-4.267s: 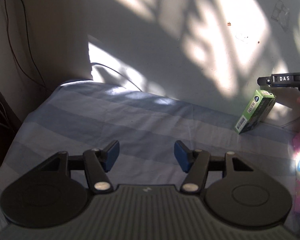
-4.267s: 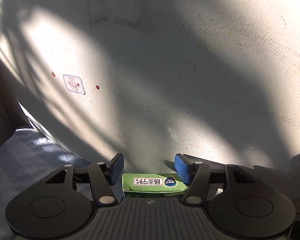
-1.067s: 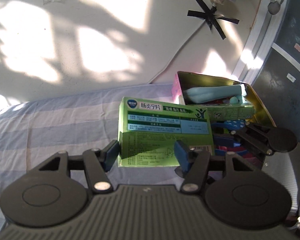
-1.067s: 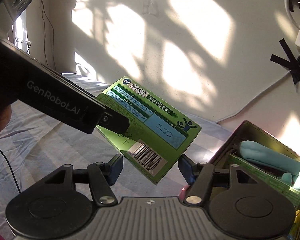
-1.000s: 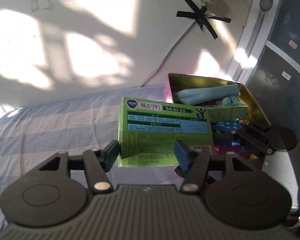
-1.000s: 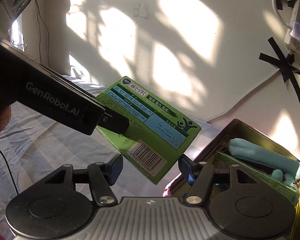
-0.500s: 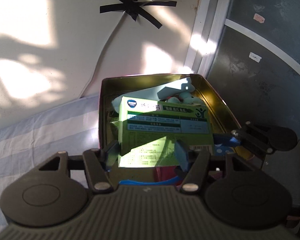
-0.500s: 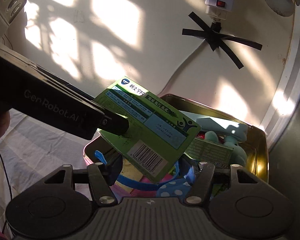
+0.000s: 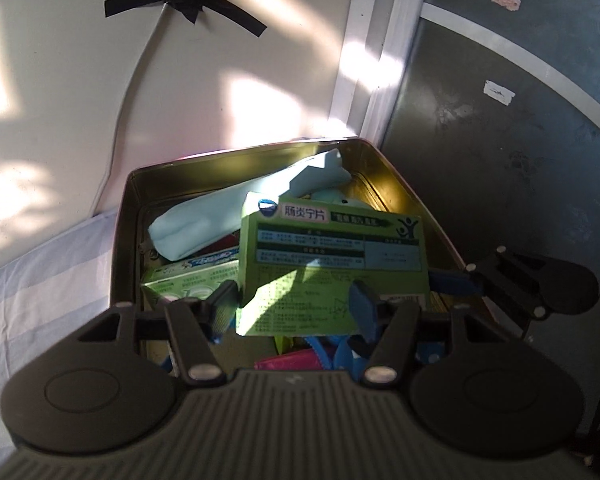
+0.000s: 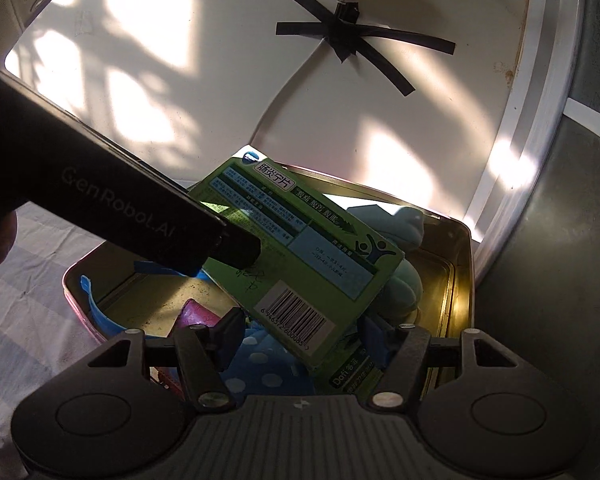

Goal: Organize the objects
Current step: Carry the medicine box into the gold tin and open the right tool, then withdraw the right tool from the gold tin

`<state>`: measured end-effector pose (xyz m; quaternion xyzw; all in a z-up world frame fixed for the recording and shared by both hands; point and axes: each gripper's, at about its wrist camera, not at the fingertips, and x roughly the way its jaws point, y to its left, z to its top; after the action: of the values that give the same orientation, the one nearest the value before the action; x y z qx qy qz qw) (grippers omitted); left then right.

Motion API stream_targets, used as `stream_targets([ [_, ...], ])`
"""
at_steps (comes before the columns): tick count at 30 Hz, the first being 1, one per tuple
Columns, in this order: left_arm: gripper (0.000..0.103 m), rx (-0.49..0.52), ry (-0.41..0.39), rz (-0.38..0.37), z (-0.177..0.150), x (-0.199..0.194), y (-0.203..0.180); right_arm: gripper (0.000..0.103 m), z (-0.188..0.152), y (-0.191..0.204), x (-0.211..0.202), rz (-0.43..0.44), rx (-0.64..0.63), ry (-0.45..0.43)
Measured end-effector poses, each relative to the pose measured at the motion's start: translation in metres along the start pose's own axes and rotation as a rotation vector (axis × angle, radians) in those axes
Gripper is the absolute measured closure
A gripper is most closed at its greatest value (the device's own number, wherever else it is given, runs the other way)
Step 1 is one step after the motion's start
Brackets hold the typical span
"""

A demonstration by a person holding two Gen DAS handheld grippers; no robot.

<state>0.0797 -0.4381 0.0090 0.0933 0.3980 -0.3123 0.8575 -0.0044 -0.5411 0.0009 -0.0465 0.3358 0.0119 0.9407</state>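
Moved from above the striped bed to over the open tin (image 9: 124, 240): green box (image 9: 332, 256), clamped by both left gripper (image 9: 294, 306) and right gripper (image 10: 300, 338) fingers, hanging tilted above the tin's crowded contents by the wall.

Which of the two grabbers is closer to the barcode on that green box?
Right. The barcode on the green box sits above the gap between the fingers of the right gripper; the left gripper grips the box's opposite edge.
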Motion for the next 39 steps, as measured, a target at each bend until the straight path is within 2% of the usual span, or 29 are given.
stream_targets([
  [5, 0.038, -0.018, 0.065, 0.062, -0.003, 0.018, 0.007, 0.037, 0.000, 0.002, 0.006, -0.003, 0.004, -0.008],
  [12, 0.037, -0.035, 0.099, 0.122, -0.012, 0.018, 0.017, 0.036, 0.000, 0.001, 0.003, -0.001, 0.050, -0.004],
  [22, 0.036, -0.036, 0.067, 0.175, -0.033, -0.009, 0.025, 0.035, -0.001, 0.000, -0.018, -0.005, 0.203, 0.012],
  [32, 0.033, -0.040, 0.025, 0.193, -0.060, -0.046, 0.037, 0.035, -0.002, -0.005, -0.035, 0.002, 0.426, 0.014],
  [36, 0.033, -0.023, 0.005, 0.204, -0.073, -0.065, 0.048, 0.033, 0.001, 0.007, -0.040, 0.017, 0.509, 0.018],
  [39, 0.032, -0.025, -0.005, 0.223, -0.085, -0.081, 0.064, 0.033, 0.006, 0.025, -0.043, 0.022, 0.523, 0.016],
])
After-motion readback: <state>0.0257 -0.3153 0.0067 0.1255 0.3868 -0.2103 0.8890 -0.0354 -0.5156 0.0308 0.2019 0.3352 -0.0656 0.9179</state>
